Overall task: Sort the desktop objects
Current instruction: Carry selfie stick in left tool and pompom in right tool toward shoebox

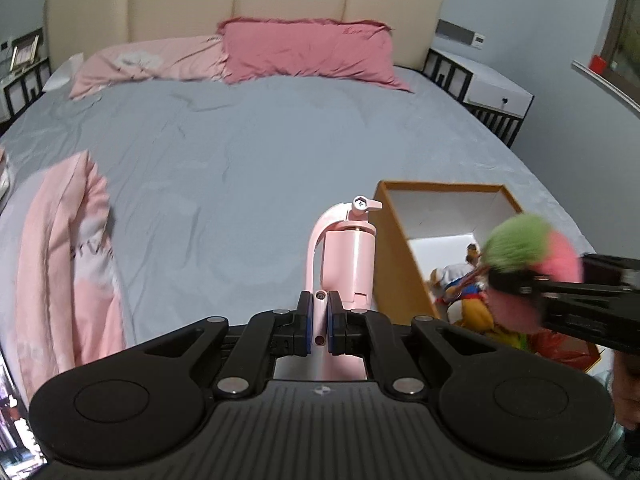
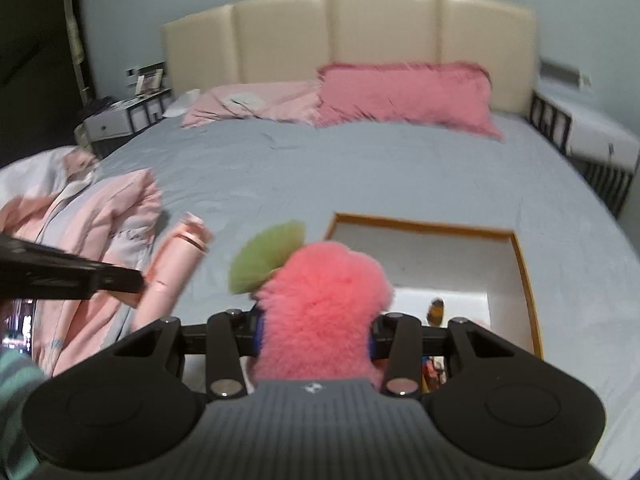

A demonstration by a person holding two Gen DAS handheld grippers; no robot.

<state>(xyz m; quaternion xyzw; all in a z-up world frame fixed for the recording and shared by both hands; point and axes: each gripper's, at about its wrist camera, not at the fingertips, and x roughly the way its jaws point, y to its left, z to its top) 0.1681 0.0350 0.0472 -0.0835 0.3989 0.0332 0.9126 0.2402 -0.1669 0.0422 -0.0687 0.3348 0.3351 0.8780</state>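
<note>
Though the pink bottle [image 1: 347, 258] bears markings, none is legible.

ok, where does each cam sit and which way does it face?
Left wrist: on the left gripper, looking along its fingers across the bed to the headboard; it grips a pink bottle; the right gripper enters at right.
Right wrist: on the right gripper, same heading, gripping a pink-green plush.
Shared: bed, box, bottle, plush.

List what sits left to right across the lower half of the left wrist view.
Pink quilt → pink bottle held in the left gripper → open box → fluffy pink-and-green toy in the right gripper.
</note>
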